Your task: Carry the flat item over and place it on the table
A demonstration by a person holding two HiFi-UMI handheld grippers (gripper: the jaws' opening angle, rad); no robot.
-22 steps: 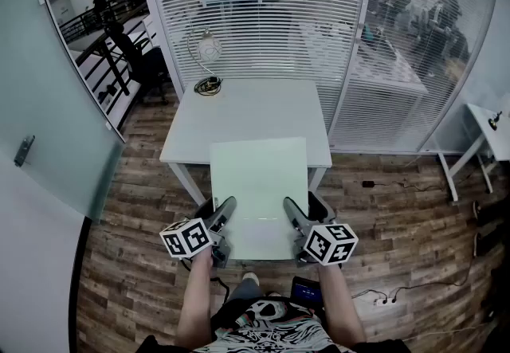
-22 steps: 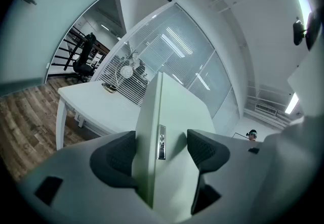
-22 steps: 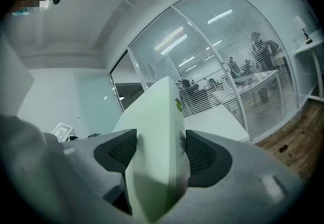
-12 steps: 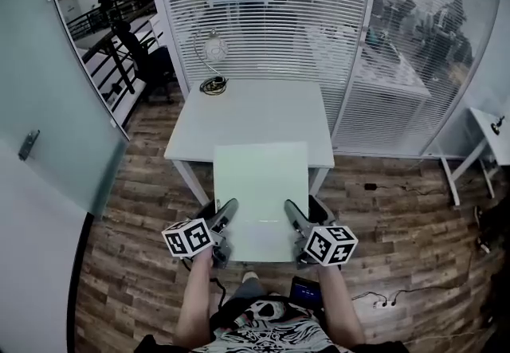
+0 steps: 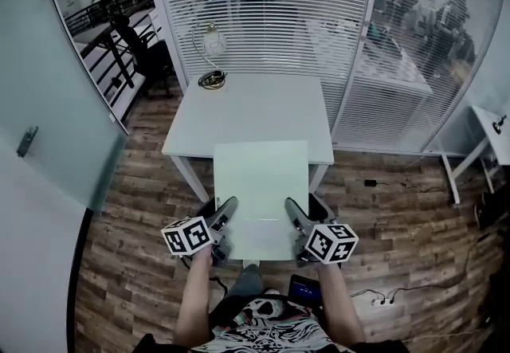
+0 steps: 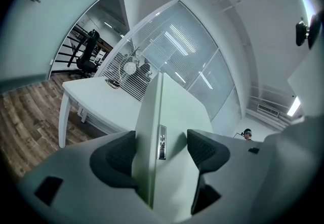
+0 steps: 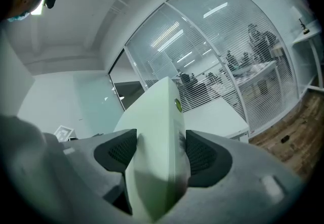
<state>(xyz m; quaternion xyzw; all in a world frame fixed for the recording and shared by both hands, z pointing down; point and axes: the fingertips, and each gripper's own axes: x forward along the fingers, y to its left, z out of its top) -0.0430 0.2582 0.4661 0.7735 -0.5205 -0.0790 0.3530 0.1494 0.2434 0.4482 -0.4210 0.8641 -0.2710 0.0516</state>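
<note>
Probably stiff, light and slick, the panel [image 5: 260, 176] is clamped at its near side edges by the left hand-held gripper [image 5: 225, 209] and the right hand-held gripper [image 5: 289, 209].

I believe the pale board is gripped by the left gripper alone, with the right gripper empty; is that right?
Not quite: the right gripper is not empty; it grips the board too, as the right gripper view shows. The left gripper does hold it.

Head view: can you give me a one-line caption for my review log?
Left gripper and right gripper clamp opposite side edges of a pale flat panel, held out toward the white table.
</note>
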